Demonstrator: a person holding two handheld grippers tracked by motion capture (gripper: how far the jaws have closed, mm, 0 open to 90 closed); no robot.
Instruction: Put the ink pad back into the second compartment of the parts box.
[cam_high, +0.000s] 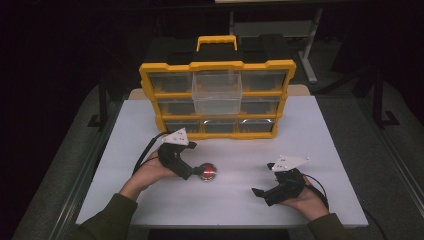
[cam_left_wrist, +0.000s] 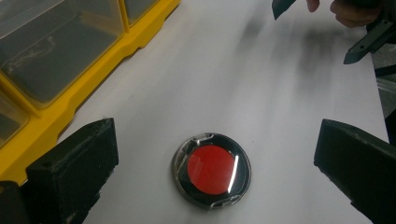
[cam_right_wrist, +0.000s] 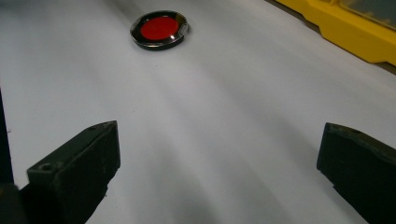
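Note:
A round red disc (cam_high: 208, 171) in a clear-lidded black case lies flat on the white table (cam_high: 240, 150). My left gripper (cam_high: 196, 171) stands open over it; in the left gripper view the disc (cam_left_wrist: 211, 170) sits between the two wide-apart jaws, touching neither. To the right, near the table's front edge, my right gripper (cam_high: 259, 192) is open with nothing between its fingers. Along the right gripper's jaws the disc (cam_right_wrist: 159, 29) lies farther off on the table. The right gripper (cam_left_wrist: 366, 39) also appears at the top right of the left gripper view.
A yellow drawer organizer (cam_high: 217, 100) stands at the back of the table; its clear top middle drawer (cam_high: 217, 92) is pulled out. Its yellow frame (cam_left_wrist: 88, 88) runs close on the left gripper's left side and also edges the right gripper view (cam_right_wrist: 345, 32).

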